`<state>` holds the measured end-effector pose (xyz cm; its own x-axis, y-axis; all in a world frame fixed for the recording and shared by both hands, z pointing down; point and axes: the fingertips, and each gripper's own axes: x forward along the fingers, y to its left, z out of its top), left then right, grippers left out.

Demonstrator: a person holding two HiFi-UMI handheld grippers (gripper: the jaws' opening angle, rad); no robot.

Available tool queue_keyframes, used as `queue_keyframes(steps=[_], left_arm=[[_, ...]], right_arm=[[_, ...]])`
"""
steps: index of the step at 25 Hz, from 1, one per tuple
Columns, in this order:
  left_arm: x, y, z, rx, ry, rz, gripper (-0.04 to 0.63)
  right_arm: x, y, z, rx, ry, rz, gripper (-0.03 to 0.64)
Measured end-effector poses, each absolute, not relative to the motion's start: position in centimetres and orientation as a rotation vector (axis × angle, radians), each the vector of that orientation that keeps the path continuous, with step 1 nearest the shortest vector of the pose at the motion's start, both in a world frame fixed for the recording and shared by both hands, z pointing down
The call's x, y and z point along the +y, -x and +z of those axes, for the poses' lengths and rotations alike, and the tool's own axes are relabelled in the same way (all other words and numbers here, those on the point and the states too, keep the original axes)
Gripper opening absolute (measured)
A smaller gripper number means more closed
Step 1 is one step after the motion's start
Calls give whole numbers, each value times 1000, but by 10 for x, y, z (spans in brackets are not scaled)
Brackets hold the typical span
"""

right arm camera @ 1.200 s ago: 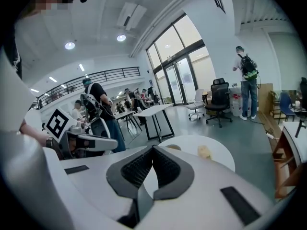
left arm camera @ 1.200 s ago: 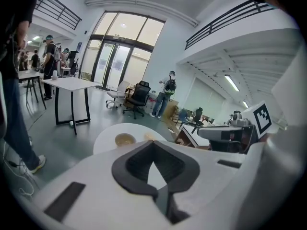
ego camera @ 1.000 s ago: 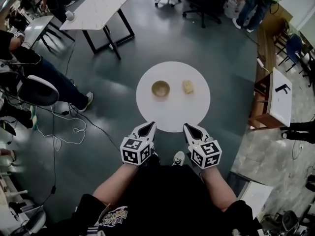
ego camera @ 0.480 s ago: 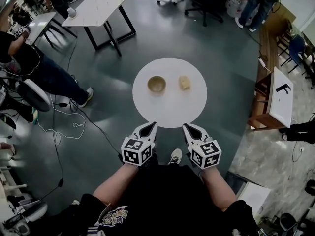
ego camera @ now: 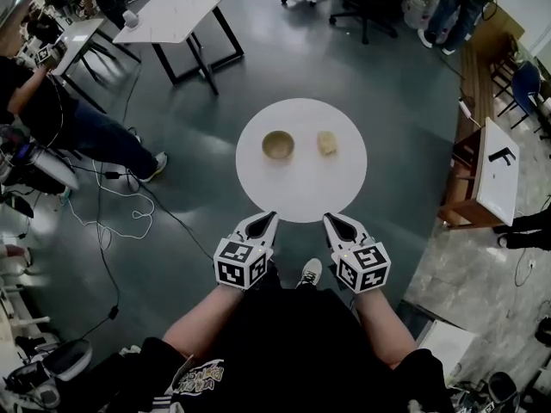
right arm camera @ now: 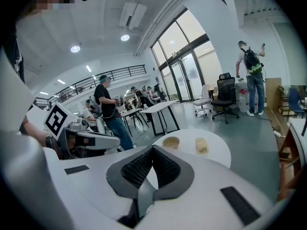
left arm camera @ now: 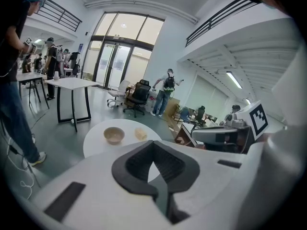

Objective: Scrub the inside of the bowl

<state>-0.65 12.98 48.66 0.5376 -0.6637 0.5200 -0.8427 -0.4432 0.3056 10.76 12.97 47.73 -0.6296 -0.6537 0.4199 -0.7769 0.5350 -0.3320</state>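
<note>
Both left tongs [ego camera: 270,217] and right tongs [ego camera: 328,218] pressed together near round white bench [ego camera: 301,188] on grey floor [ego camera: 379,84]; bowl [ego camera: 278,144] upright, mouth up, sponge [ego camera: 327,142] beside.

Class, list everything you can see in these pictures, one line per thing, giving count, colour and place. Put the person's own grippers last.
round white table: one, white, on the grey floor just ahead of the grippers
shallow tan bowl: one, tan, upright on the round table's left half
pale yellow sponge block: one, pale yellow, right of the bowl, apart from it
rectangular white table with black legs: one, white top, far left
black office chair: one, black, far centre
seated person: one, dark clothes, left edge
standing person: one, far right
small white side table: one, white, right edge
left gripper: one, white with black pads, shut, empty
right gripper: one, same colours, shut, empty
</note>
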Motion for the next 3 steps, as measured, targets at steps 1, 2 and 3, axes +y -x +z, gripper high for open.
queue_keyframes(steps=[1, 2, 3], left_arm=[[129, 7, 487, -1218, -2244, 442, 6], [127, 7, 488, -1219, -2245, 442, 6], [126, 7, 489, -1220, -2245, 442, 6]], right_arm=[[128, -107, 478, -2531, -1202, 728, 21], [126, -107, 479, -2532, -1201, 727, 20], [125, -107, 481, -2534, -1200, 726, 20]])
